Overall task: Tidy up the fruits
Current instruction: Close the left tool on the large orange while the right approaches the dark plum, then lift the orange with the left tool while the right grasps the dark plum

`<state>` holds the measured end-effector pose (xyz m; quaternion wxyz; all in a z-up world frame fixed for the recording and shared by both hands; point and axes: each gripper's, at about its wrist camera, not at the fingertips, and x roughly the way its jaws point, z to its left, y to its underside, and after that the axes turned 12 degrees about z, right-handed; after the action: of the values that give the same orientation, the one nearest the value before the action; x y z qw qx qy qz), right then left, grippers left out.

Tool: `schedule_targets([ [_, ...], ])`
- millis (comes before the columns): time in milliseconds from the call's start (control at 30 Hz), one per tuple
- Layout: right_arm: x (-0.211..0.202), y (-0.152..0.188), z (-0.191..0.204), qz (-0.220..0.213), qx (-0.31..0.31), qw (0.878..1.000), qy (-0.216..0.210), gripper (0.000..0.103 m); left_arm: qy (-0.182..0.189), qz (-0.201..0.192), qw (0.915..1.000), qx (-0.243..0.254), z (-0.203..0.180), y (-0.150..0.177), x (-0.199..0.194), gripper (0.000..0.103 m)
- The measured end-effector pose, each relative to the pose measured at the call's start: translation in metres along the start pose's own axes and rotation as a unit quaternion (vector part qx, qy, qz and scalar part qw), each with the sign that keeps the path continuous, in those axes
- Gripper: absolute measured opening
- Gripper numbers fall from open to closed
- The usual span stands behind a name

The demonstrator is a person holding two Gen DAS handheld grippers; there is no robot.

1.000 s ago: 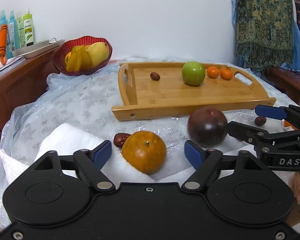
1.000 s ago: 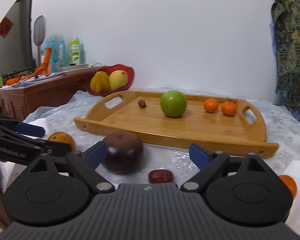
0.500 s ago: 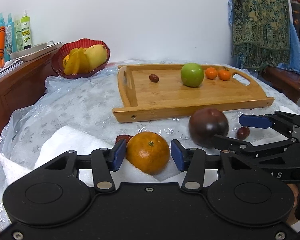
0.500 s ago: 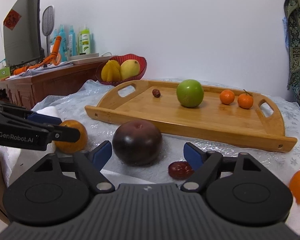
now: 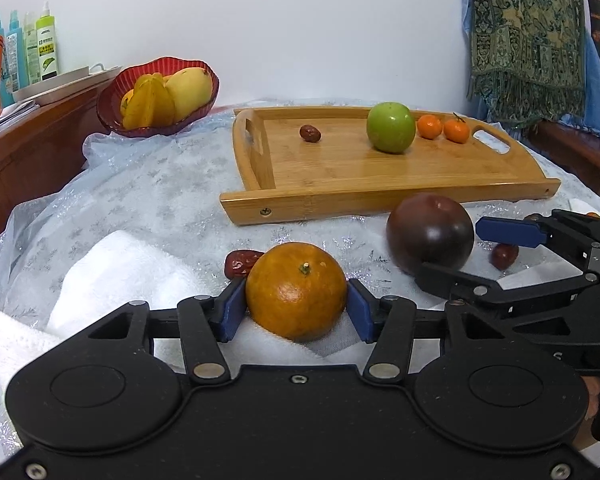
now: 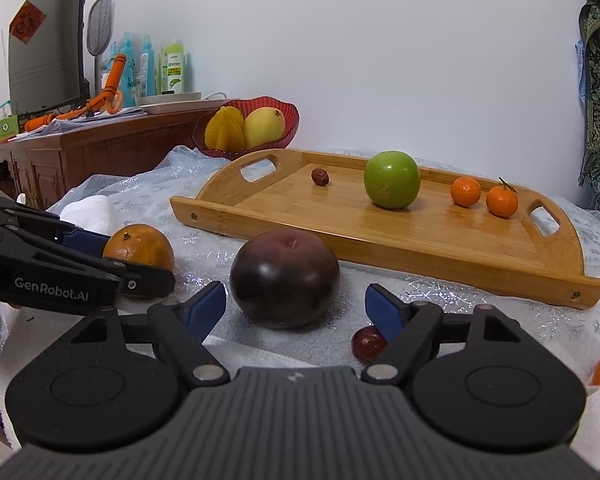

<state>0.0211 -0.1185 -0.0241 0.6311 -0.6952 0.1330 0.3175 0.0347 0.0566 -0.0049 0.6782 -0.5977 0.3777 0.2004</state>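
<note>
Left hand-held gripper (image 5: 297, 306) pads on orange (image 5: 296, 290), jaws opening — may slip. Right hand-held gripper (image 6: 296, 306) wide round plum (image 6: 285, 278), untouched — could roll.

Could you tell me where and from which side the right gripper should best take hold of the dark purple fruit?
Grip the dark purple fruit across its widest middle, coming in low from the near side. It is round, sits stem-dimple up, and already lies between the right gripper and its open jaws.
</note>
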Motion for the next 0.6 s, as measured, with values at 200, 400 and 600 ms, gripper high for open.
schedule_targets([
  [200, 0.001, 0.001, 0.005, 0.001, -0.011, 1.0, 0.006, 0.086, -0.004, -0.006, 1.0, 0.005, -0.002, 0.002, 0.003, 0.051],
  [400, 0.002, 0.001, 0.003, 0.001, -0.002, 1.0, 0.009, 0.083, -0.003, -0.026, 0.9995, 0.017, -0.003, 0.009, 0.003, 0.051],
  [600, 0.001, 0.001, 0.005, 0.002, -0.007, 1.0, 0.005, 0.072, 0.0, -0.038, 0.9991, 0.019, -0.002, 0.013, 0.001, 0.051],
])
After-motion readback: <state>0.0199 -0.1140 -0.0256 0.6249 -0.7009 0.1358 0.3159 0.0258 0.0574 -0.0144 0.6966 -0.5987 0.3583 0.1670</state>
